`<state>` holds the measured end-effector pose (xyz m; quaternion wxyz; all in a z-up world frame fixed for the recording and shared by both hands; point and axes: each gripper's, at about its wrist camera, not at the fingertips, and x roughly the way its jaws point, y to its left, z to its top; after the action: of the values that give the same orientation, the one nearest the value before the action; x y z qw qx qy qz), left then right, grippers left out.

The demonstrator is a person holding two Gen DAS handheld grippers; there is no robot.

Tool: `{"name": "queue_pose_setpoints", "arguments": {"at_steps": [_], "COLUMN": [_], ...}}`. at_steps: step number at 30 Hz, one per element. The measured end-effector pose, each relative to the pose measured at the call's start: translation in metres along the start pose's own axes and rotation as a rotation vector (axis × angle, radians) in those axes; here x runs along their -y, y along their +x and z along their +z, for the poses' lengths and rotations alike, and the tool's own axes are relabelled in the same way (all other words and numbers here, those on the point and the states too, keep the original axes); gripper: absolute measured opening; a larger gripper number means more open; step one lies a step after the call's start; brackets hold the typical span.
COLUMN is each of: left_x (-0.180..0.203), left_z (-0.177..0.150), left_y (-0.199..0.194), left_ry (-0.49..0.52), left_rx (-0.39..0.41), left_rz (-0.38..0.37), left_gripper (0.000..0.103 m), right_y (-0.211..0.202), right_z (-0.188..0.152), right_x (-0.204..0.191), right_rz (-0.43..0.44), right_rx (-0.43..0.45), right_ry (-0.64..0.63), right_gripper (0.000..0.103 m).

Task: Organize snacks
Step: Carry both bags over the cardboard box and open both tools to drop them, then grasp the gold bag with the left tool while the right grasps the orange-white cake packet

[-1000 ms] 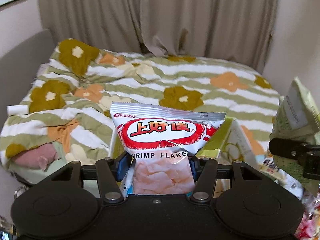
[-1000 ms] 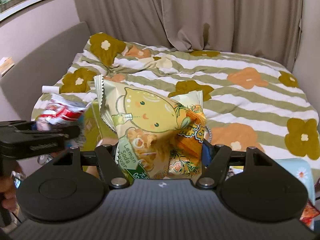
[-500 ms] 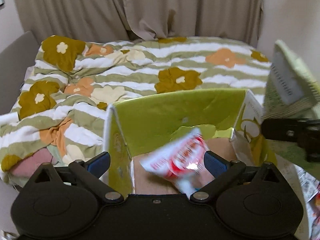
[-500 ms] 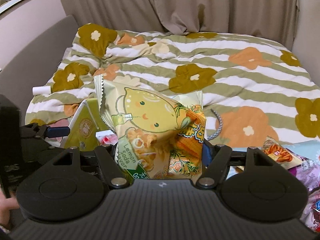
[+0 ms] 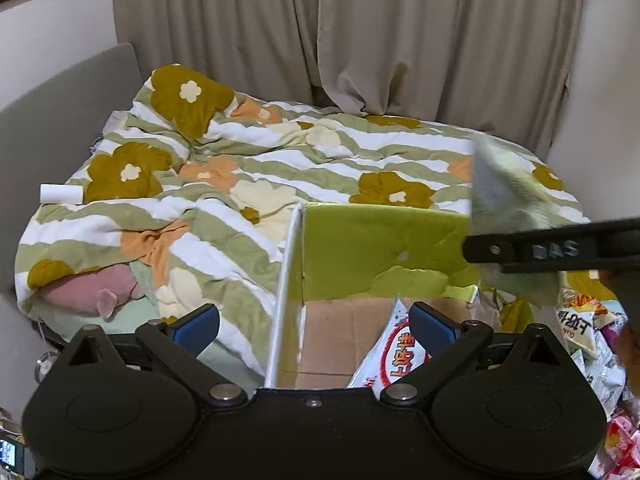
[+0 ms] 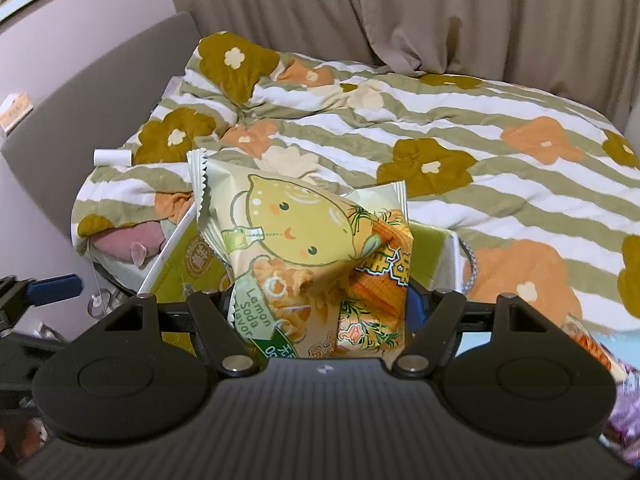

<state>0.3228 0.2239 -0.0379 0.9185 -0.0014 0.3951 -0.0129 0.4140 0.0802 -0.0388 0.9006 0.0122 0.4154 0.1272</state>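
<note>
Two tongs worked over one green box (image 5: 384, 248). The left tongs (image 5: 314, 322) stood released, the shrimp bag (image 5: 394, 354) lying inside at 5 o'clock. The right tongs (image 6: 320, 300) were opening around the lemon bag (image 6: 288, 240) and the corn bag (image 6: 380, 280), probably to drop both into the box.

We are seeing glossy, crinkled plastic film on the shrimp flake bag (image 5: 394, 354) and the lemon soda bag (image 6: 280, 240), matt brown cardboard inside the box (image 5: 340, 332), soft quilted cloth on the duvet (image 5: 256, 184).
</note>
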Motion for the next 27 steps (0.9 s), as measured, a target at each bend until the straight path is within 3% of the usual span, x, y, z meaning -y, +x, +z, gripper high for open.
{"name": "queue_pose_setpoints", "arguments": {"at_steps": [2,12,19,27], "left_x": [-0.001,-0.007,-0.011,-0.002], "left_z": [-0.003,-0.018,-0.012,-0.009], "left_y": [-0.002,-0.013,-0.029,-0.064], "left_ry": [-0.003,-0.020,-0.017,0.038], "left_rx": [-0.001,0.021,0.048,0.142], "left_rz": [0.004,0.014,-0.018,-0.079], "left_gripper": [0.102,0.102,0.102,0.102], "right_y": [0.008,0.010,-0.031,-0.088], "right_z": [0.001,-0.018,-0.018,-0.030], "right_x": [-0.003,-0.002,-0.009,-0.013], "right_rz": [0.001,-0.021,-0.069,-0.139], "right_rx": [-0.009,-0.017,0.048,0.123], "right_ry": [-0.016,-0.009,-0.025,0.025], "right_gripper": [0.103,0.103,0.103,0.103]}}
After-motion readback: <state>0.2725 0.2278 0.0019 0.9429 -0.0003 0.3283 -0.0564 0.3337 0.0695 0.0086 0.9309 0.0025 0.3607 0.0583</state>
